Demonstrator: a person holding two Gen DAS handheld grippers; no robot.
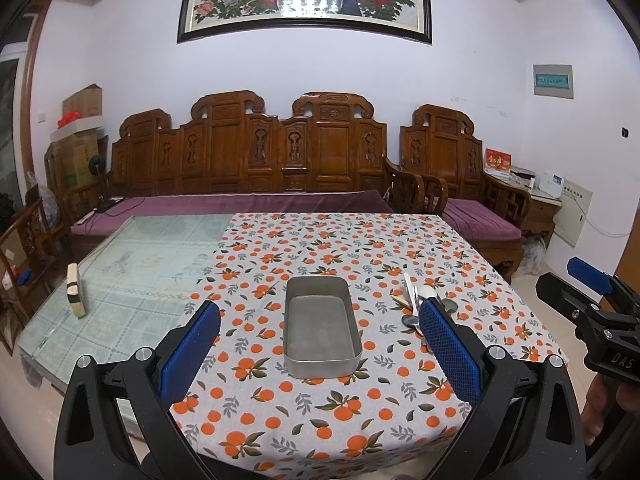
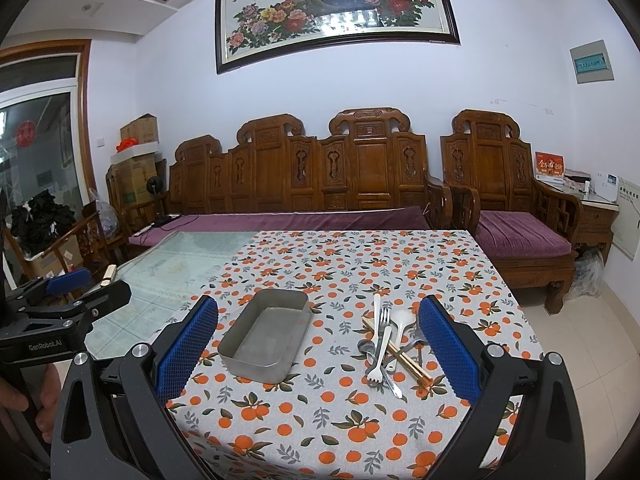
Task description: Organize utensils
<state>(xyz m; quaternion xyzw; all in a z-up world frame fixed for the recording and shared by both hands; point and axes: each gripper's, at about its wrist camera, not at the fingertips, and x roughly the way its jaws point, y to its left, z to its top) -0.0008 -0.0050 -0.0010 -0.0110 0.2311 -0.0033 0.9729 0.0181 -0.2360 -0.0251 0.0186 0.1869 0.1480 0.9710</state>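
Orange fruit prints cover the tablecloth (image 2: pixel 360 264) on the worktop, and a carved wooden sofa (image 2: pixel 304 176) stands behind it under a big flower picture (image 2: pixel 336 12).

On the cloth lies a small heap of utensils (image 2: pixel 390 344). A white plastic fork (image 2: pixel 380 356) lies on top, its long side running toward the camera, prongs at the near end. A metal fork (image 2: pixel 385 318) sits beside it with its prongs pointing away toward the sofa. A white spoon (image 2: pixel 401 322) has its bowl at the far end. Two wooden chopsticks (image 2: pixel 400 354) cross under them, slanting from far left to near right. A metal knife tip (image 2: pixel 394 388) pokes out at the near end. All of these touch or cross one another.

Left of the heap, apart from it, sits a metal tray (image 2: pixel 266 340). It is empty. In the left wrist view its long side points straight away from the camera (image 1: pixel 322 326).

The right gripper (image 2: pixel 318 348) hangs above the cloth with its jaws wide and nothing between them; the heap sits just inside its right blue pad. The left gripper (image 1: pixel 320 350) also has wide jaws, with the tray seen between them. A hand (image 2: pixel 24 404) holds the left gripper's handle.

Past the cloth the worktop is bare glass (image 1: pixel 132 264), with a small block (image 1: pixel 76 290) standing on it.
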